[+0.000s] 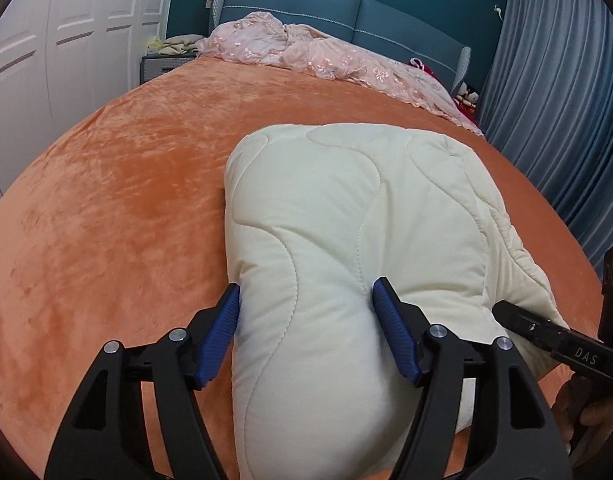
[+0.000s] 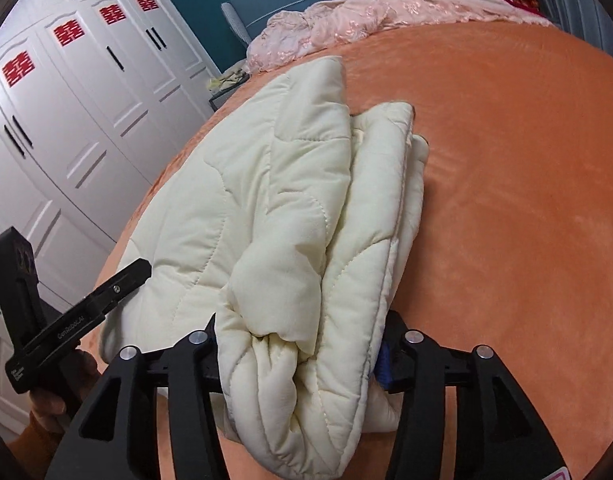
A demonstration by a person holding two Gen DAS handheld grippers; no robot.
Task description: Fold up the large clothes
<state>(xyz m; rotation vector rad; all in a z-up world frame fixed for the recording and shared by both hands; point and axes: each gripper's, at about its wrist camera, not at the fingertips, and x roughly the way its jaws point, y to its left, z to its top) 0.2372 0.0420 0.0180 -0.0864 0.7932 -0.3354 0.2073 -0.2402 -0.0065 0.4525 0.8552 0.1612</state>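
A cream quilted garment [image 1: 326, 208], thick and puffy, lies folded into a bundle on the orange bed cover [image 1: 106, 200]. My left gripper [image 1: 306, 288] has its blue pads [image 1: 394, 332] on both sides of the bundle's near end, and the right pad dents the fabric. In the right wrist view the same cream bundle [image 2: 290, 200] fills my right gripper [image 2: 298, 344]. It spills over the fingers and hides most of the pads [image 2: 383, 364]. The right gripper's body [image 1: 554, 340] shows at the bundle's right side, the left one's body [image 2: 86, 312] at its left.
Crumpled pink lace bedding [image 1: 306, 48] lies along the blue headboard [image 1: 346, 12] at the far end. White wardrobe doors [image 2: 86, 100] with red paper cuts stand to the left, and a grey curtain [image 1: 566, 120] hangs to the right. Orange cover [image 2: 506, 200] stretches around the bundle.
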